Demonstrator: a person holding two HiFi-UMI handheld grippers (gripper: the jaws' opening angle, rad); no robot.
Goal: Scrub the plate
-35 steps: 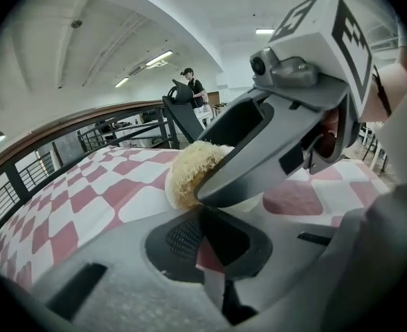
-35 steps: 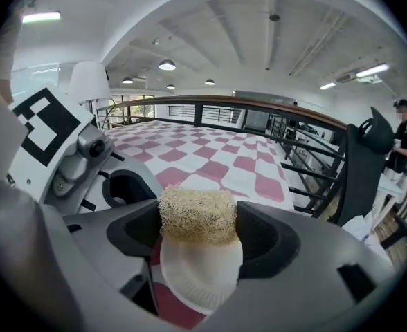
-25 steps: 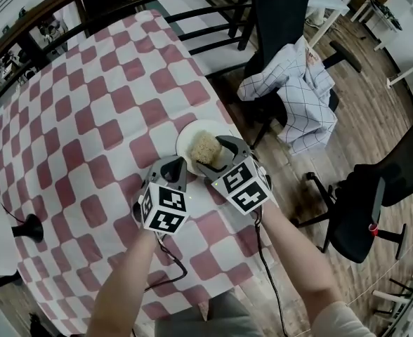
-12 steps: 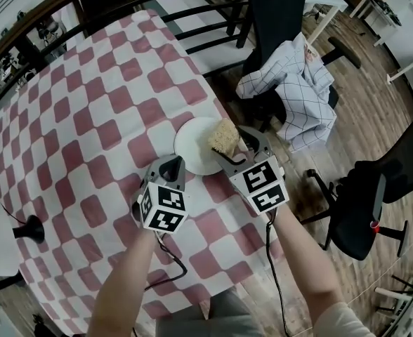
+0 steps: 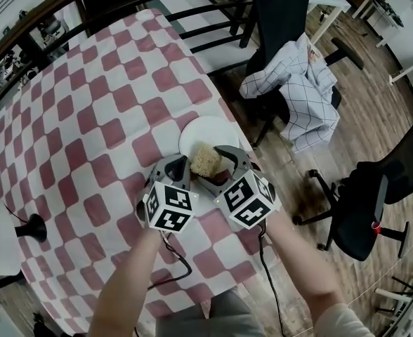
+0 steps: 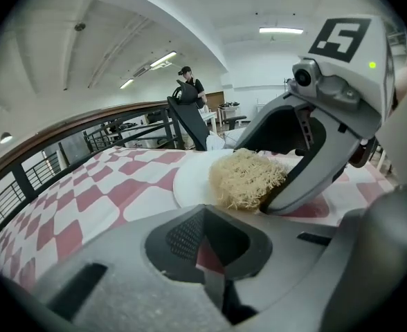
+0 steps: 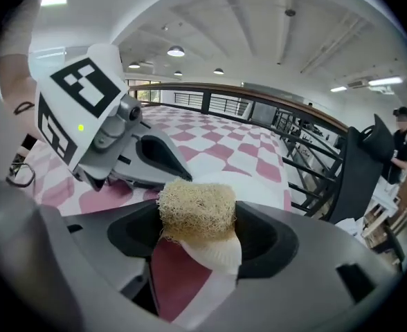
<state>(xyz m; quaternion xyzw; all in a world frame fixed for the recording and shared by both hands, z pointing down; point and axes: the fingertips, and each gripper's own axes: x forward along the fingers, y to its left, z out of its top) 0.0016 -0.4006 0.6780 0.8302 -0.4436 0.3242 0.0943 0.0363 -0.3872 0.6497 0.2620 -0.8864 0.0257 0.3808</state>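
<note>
- I count one white plate [image 5: 205,130], one straw-coloured fibre scrubber [image 5: 206,159], and two hand-held grippers, all on one table [image 5: 87,118] under a red-and-white checked cloth.
- Beyond the table stand two dark chairs. The nearer chair [image 5: 277,20] has a checked garment [image 5: 294,90] draped over it, and the office chair [image 5: 368,202] stands off to the right.
- Both bare forearms reach in from the near edge and converge toward the plate. The marker cubes face upward and sit almost side by side.
- The left gripper [image 5: 177,166] points at the plate's near-left rim, just beside it. In the left gripper view its jaws [image 6: 214,254] are brought together, with nothing between them and only cloth showing through the small gap.
- The right gripper [image 5: 215,163] angles in from the near-right, its jaws over the plate's near part. They are pressed together on the scrubber [image 7: 195,209], one jaw on each side.
- The plate sits near the table's right edge, lying flat with its face up. It is round, so it shows no long axis.
- The scrubber rests on the plate's near half, and the white rim [image 7: 217,254] shows just below it in the right gripper view. It is a short, stubby roll whose longer side runs across from one jaw to the other.
- From the left gripper's side the scrubber [image 6: 245,178] lies on the plate [image 6: 190,182] against the right gripper's curved jaw.
</note>
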